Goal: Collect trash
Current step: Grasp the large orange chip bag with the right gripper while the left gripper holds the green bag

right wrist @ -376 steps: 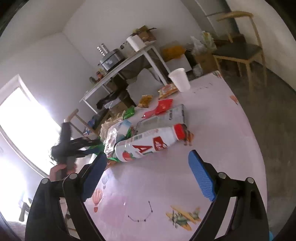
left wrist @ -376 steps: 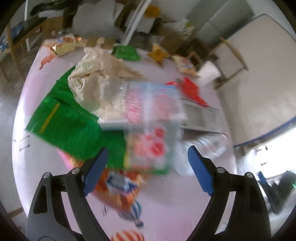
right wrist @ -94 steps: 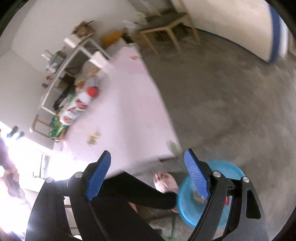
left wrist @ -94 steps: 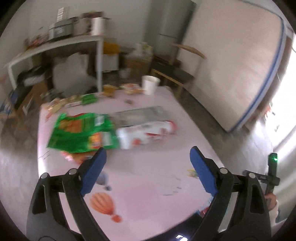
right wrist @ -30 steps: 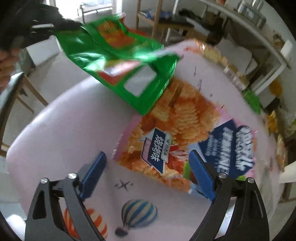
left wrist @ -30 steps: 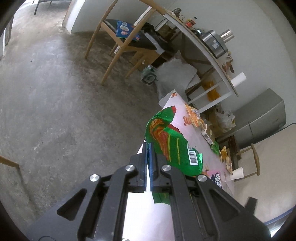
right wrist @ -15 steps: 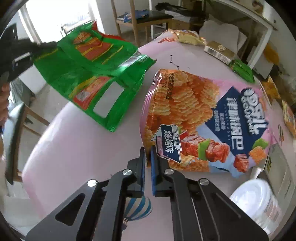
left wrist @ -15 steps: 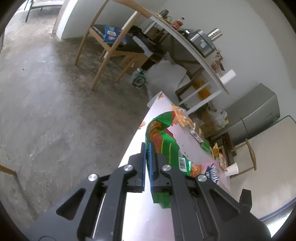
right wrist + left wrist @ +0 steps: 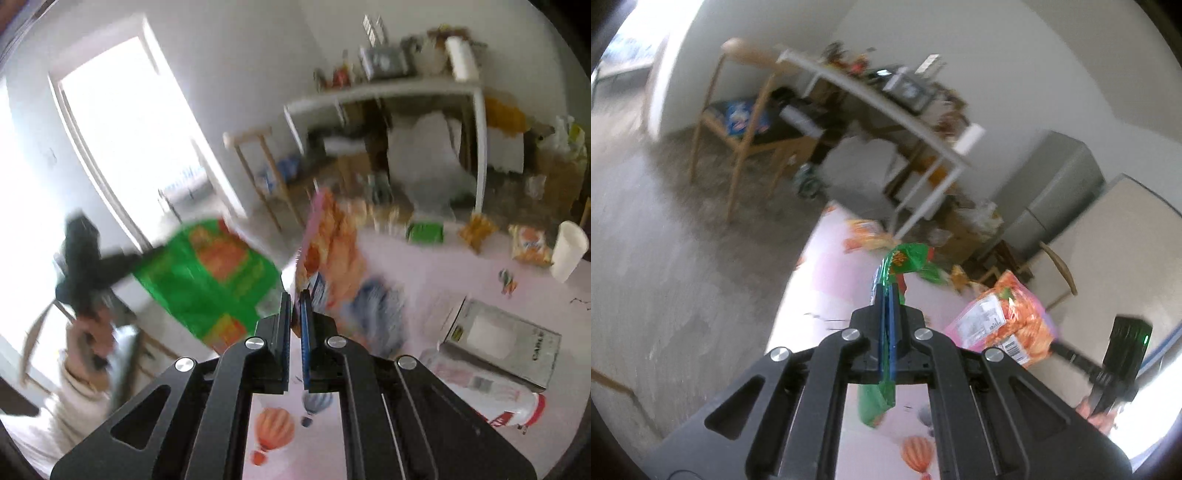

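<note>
left gripper clamped on green snack bag, bag held above pink table, right gripper clamped on orange chip bag, bag rising toward 12 o'clock, off the table

— Where are we? We'd say a lived-in home, a dining corner.
— Agreed: we see a pink table strewn with snack wrappers, wooden chairs, a white shelf carrying small kitchen appliances and jars, a grey fridge, and a bright window.
</note>
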`<control>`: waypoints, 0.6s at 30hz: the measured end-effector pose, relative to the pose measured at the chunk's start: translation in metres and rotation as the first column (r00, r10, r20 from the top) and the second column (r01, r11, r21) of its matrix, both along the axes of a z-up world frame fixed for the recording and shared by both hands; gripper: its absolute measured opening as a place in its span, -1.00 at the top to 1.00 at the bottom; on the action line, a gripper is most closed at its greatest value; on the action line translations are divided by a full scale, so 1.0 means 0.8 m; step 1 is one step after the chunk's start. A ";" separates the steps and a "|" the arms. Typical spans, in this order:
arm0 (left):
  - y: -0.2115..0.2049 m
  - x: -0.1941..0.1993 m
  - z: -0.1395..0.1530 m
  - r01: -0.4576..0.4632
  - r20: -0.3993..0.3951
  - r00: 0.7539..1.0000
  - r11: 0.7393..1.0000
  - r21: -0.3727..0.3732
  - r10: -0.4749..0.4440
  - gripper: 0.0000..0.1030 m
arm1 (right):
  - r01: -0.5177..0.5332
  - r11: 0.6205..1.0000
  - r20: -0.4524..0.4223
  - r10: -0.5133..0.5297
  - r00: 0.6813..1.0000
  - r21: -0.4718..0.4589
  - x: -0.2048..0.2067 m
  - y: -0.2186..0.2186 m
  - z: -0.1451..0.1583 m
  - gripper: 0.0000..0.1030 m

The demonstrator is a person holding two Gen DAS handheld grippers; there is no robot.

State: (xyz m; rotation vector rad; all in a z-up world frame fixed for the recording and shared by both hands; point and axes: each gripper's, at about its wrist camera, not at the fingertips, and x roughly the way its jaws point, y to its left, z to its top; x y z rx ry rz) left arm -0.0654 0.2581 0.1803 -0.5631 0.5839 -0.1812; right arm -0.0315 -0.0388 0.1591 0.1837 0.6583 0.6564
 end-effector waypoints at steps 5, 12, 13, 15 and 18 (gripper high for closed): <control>-0.070 -0.019 0.048 0.117 0.067 0.990 0.991 0.059 -0.120 1.00 | 0.044 0.983 0.109 -0.064 0.992 0.179 -0.069 -0.081 0.060 0.90; -0.164 -0.052 0.086 0.214 0.125 0.966 0.970 0.115 -0.227 1.00 | 0.130 0.952 0.151 -0.177 0.973 0.278 -0.165 -0.165 0.072 0.90; -0.176 -0.058 0.091 0.233 0.126 0.961 0.966 0.109 -0.246 1.00 | 0.135 0.949 0.142 -0.181 0.973 0.285 -0.169 -0.173 0.066 0.90; -0.197 -0.068 0.099 0.264 0.129 0.952 0.958 0.111 -0.277 1.00 | 0.172 0.933 0.133 -0.223 0.966 0.317 -0.200 -0.202 0.059 0.90; -0.244 -0.094 0.119 0.340 0.147 0.923 0.932 0.127 -0.357 1.00 | 0.231 0.905 0.130 -0.293 0.947 0.358 -0.258 -0.253 0.052 0.90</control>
